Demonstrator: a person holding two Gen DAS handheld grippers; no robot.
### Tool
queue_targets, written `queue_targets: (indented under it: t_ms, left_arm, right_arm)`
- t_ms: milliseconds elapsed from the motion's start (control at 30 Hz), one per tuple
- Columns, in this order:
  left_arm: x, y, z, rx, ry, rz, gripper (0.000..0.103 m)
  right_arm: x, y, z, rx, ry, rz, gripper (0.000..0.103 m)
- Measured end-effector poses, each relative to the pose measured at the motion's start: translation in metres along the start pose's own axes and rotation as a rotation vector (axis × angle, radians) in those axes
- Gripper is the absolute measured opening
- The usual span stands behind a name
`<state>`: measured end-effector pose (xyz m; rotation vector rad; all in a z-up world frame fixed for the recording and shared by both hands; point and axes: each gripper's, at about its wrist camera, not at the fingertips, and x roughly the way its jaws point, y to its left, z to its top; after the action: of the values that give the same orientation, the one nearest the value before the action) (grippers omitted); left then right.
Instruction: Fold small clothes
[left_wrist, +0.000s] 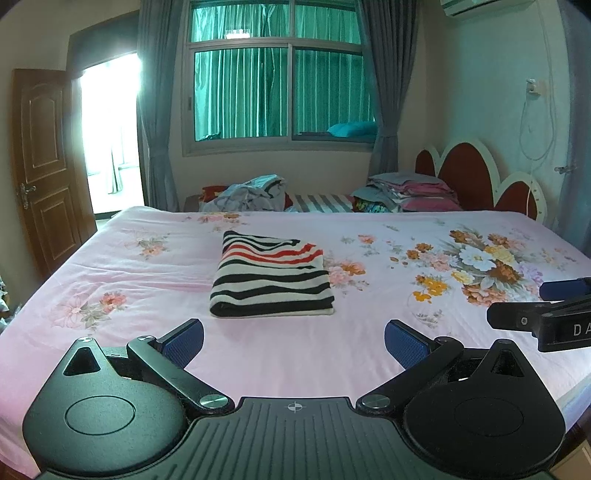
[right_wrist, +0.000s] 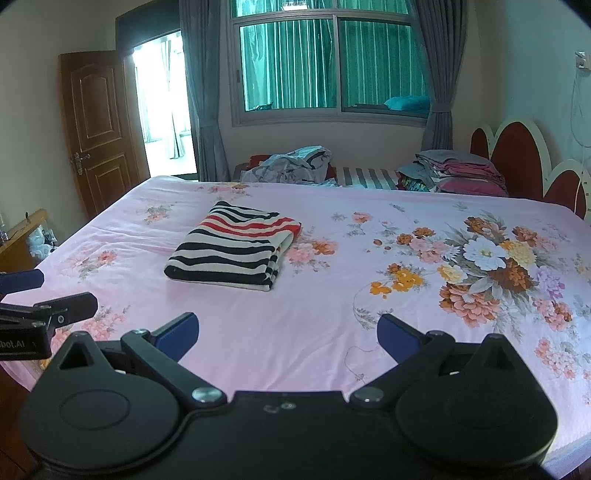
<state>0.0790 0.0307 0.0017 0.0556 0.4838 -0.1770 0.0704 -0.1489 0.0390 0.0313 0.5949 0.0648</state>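
Note:
A striped garment (left_wrist: 271, 277), black, white and red, lies folded into a neat rectangle on the pink floral bed sheet (left_wrist: 147, 332). It also shows in the right wrist view (right_wrist: 231, 247). My left gripper (left_wrist: 293, 341) is open and empty, held above the sheet just in front of the garment. My right gripper (right_wrist: 288, 336) is open and empty, to the right of the garment and nearer the bed's front edge. The right gripper's side shows at the right edge of the left wrist view (left_wrist: 546, 317). The left gripper shows at the left edge of the right wrist view (right_wrist: 40, 314).
A heap of loose clothes (left_wrist: 255, 194) lies at the far side of the bed. A stack of folded bedding (left_wrist: 413, 190) sits by the red headboard (left_wrist: 480, 177). A wooden door (left_wrist: 40, 166) stands open at the left. A wooden cabinet (right_wrist: 18, 236) stands by the bed's left.

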Motion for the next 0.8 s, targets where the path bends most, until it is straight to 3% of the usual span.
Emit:
queue_targets:
  t_ms: [800]
  left_arm:
    - [0.0001, 0.0033, 0.0029, 0.000, -0.018, 0.003, 0.103]
  right_arm:
    - [0.0024, 0.0041, 0.0008, -0.011, -0.011, 0.006, 0.103]
